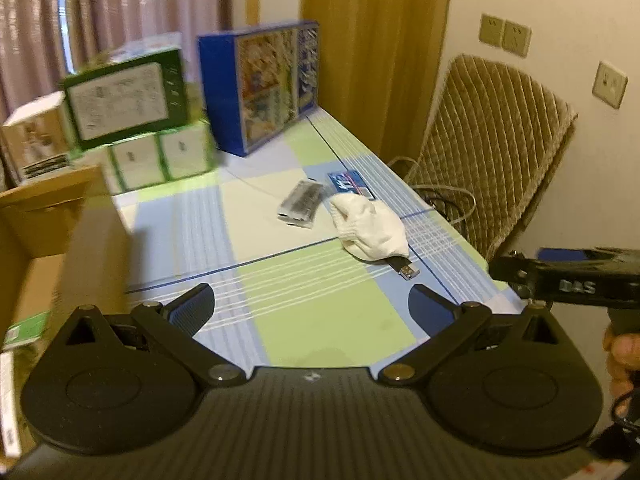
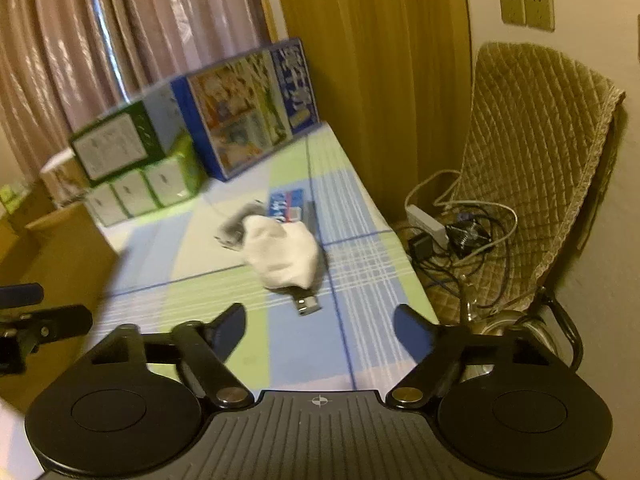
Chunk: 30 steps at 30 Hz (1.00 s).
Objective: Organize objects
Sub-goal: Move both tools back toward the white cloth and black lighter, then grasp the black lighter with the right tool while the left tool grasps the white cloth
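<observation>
Both of my grippers hang empty over the near end of the table (image 1: 304, 216), each with its jaws spread wide, which suits a moment when I have nothing in hand and several small things to choose from. My left gripper (image 1: 311, 304) looks down the checked tablecloth; my right gripper (image 2: 319, 326) hovers beside it, its body showing at the right edge of the left view, with my hand (image 1: 622, 356) on the grip below. Nearest ahead lies a USB stick (image 2: 307, 305), its metal plug pointing back at me and its far end tucked under a crumpled white cloth (image 2: 282, 256), so I judge the cloth must be lifted or the stick drawn out by the plug end. Just beyond, touching the cloth, sit a small silvery packet (image 1: 301, 202) and a blue card (image 1: 350, 184). Farther back, boxes are lined against the curtain: a green box (image 1: 124, 100) stacked tilted on white-and-green ones, and a blue box (image 1: 260, 84) standing upright. An open cardboard box (image 1: 44, 236) at my left looks like the likely place to put things.
</observation>
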Motion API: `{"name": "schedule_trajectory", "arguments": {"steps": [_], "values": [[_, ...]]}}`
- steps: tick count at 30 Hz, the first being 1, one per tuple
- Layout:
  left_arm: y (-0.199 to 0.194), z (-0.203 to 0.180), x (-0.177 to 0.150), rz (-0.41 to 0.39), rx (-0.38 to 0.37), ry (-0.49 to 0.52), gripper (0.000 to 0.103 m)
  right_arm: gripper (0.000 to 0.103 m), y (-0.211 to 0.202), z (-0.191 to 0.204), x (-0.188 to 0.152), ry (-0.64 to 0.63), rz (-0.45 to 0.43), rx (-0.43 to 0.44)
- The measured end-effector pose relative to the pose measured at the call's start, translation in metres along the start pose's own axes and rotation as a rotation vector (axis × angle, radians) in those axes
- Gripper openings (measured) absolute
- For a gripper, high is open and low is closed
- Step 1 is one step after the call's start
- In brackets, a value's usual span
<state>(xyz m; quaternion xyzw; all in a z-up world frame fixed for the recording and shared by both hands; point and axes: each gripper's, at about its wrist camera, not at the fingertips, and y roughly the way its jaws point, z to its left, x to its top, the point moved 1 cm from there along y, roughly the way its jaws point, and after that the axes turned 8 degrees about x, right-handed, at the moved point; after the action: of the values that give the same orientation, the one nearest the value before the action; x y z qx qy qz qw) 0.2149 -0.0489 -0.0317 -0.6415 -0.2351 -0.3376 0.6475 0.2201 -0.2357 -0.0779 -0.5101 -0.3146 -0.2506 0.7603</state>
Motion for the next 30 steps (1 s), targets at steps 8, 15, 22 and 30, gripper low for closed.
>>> {"name": "schedule_trajectory", "arguments": {"steps": [8, 15, 22, 30], "values": [[0.073, -0.017, 0.013, 0.033, -0.045, 0.068, 0.096, 0.058, 0.057, -0.021, 0.007, 0.061, 0.021, -0.036], [0.127, -0.03, 0.025, 0.045, -0.106, 0.074, 0.088, 0.054, 0.079, -0.023, 0.011, -0.001, 0.052, -0.074], [0.164, -0.046, 0.03, 0.036, -0.158, 0.085, 0.072, 0.049, 0.101, -0.038, 0.012, -0.002, 0.104, -0.102], [0.188, -0.055, 0.03, 0.03, -0.187, 0.062, 0.026, 0.049, 0.104, -0.038, 0.014, 0.008, 0.102, -0.116]]}}
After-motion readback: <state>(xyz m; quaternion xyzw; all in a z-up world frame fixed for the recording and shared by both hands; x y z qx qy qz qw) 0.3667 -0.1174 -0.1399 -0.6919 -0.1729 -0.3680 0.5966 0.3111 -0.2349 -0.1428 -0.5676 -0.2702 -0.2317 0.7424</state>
